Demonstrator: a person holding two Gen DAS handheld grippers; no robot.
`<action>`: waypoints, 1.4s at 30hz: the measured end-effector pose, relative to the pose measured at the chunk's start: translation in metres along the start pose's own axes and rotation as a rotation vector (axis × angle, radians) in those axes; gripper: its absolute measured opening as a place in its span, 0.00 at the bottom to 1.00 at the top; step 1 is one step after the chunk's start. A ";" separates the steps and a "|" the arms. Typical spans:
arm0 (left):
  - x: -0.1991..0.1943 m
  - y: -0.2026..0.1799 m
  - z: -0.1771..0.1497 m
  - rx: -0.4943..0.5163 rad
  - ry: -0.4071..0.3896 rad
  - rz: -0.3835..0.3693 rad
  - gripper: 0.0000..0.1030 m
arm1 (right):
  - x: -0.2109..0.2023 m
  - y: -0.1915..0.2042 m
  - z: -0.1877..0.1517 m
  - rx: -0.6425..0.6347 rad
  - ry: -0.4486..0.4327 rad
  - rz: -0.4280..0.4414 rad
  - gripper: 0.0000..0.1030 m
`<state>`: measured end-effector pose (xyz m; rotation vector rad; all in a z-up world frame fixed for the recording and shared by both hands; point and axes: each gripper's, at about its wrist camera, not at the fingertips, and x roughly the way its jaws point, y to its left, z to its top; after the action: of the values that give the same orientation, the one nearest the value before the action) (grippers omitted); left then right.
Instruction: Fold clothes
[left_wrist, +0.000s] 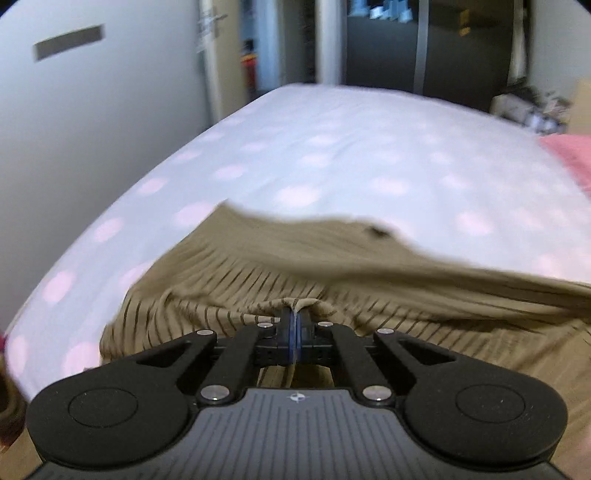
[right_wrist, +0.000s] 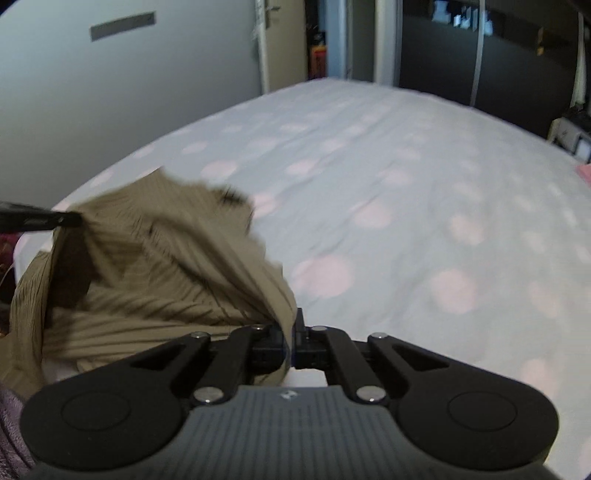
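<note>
Motion blurs the striped garment (left_wrist: 280, 266), cut off below.

both wrist views look down-forward, close over the bed (left_wrist: 332, 155) — sharing it.

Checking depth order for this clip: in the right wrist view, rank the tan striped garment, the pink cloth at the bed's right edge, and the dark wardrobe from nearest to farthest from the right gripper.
1. Tan striped garment: clamped in the right gripper, spreading left.
2. Pink cloth: far right edge of the bed.
3. Dark wardrobe: beyond the bed, upper right.
</note>
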<state>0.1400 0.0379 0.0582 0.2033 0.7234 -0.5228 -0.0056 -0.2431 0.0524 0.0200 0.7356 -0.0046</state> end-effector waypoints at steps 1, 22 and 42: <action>-0.009 -0.013 0.007 0.013 -0.023 -0.036 0.00 | -0.011 -0.011 0.004 -0.004 -0.020 -0.034 0.01; -0.131 -0.240 0.105 0.344 -0.306 -0.414 0.00 | -0.247 -0.209 0.029 0.089 -0.342 -0.548 0.02; -0.026 -0.201 -0.062 0.491 0.280 -0.314 0.22 | -0.102 -0.085 -0.147 -0.013 0.182 0.097 0.02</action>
<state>-0.0174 -0.1014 0.0302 0.6369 0.8963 -0.9839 -0.1814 -0.3258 0.0105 0.0445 0.9159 0.0955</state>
